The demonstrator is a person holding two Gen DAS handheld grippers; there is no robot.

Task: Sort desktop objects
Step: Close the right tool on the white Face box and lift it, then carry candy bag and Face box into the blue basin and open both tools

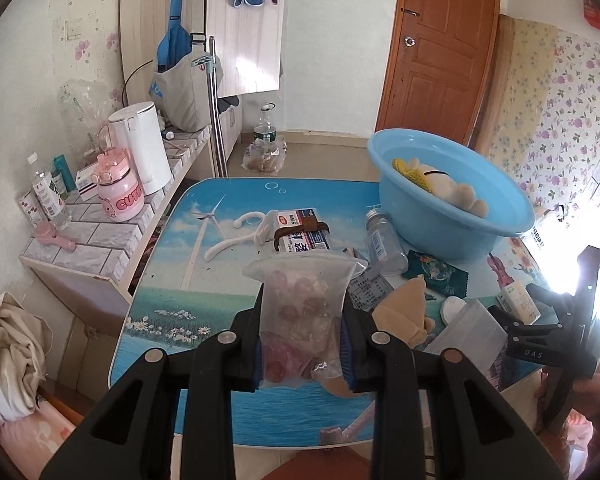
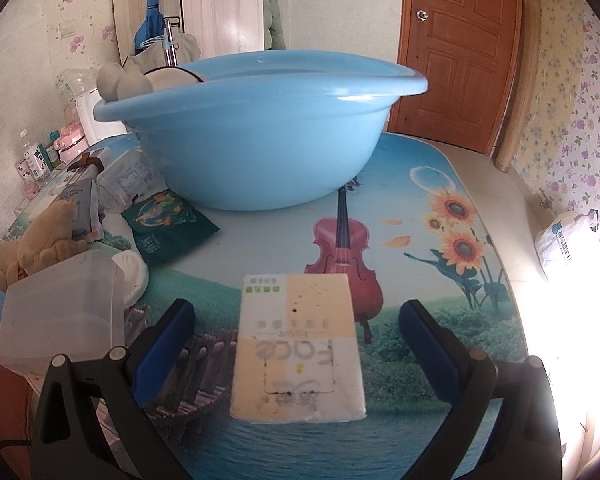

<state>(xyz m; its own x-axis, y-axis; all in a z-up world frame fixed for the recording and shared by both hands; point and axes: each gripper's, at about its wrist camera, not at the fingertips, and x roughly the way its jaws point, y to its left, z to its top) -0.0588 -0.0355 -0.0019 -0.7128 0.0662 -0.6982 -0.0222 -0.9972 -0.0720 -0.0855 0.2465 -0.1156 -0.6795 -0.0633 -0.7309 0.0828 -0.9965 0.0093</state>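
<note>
My left gripper (image 1: 302, 334) is shut on a clear plastic bag of pink and brown beads (image 1: 300, 304) and holds it above the table. My right gripper (image 2: 296, 332) is open around a white and yellow tissue pack (image 2: 298, 344) lying flat on the table; its fingers stand apart from the pack on both sides. The right gripper also shows in the left wrist view (image 1: 548, 320). A blue basin (image 2: 256, 128) stands at the back of the table with a plush toy (image 1: 444, 186) in it.
On the picture-printed table (image 1: 204, 280) lie a white hanger (image 1: 236, 236), a boxed pack (image 1: 300, 232), a small bottle (image 1: 384, 244), a green sachet (image 2: 168, 226), a brown plush (image 2: 40, 236), a translucent box (image 2: 64, 308). A tiled shelf (image 1: 100, 232) with a kettle stands left.
</note>
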